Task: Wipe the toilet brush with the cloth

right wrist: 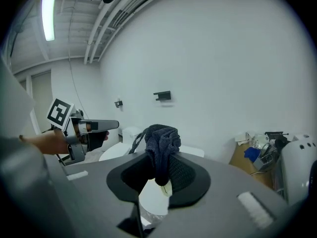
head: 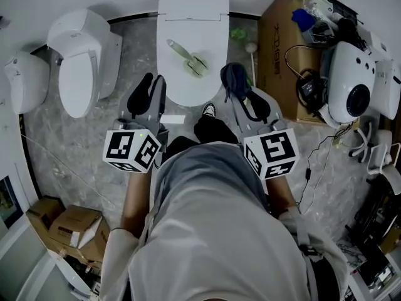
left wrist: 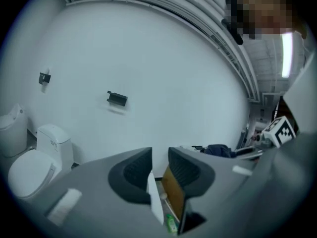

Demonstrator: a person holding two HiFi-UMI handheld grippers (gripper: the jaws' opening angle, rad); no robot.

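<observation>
My right gripper [head: 242, 91] has its jaws pinched together on the cloth [head: 232, 75], a dark bunched rag that stands up out of the pads and droops a little between them [right wrist: 161, 138]. I hold it by the middle so that a loose wad sticks out ahead of the jaws, where I judge it can wrap round a handle. My left gripper [head: 154, 80] carries nothing. Its jaws stand only a narrow way apart, and in its own view I see bare wall, a strip of floor and a cardboard box [head: 282, 42] through the slot between them [left wrist: 159, 163]. Both grippers are raised and level, side by side in front of me and pointing at the wall, not down at the work. The toilet brush [head: 187, 56] lies flat and slantwise on the closed toilet lid [head: 191, 14], well clear of both grippers and untouched. Its pale handle runs toward the back and its greenish head lies nearer to me. Lying loose like that, I expect it would slide under the cloth, so my free left jaws will likely have to open wider and pin the handle while the right brings the rag down along it. A second toilet [head: 81, 61] stands off to my left, out of the way. No wiping has begun.
</observation>
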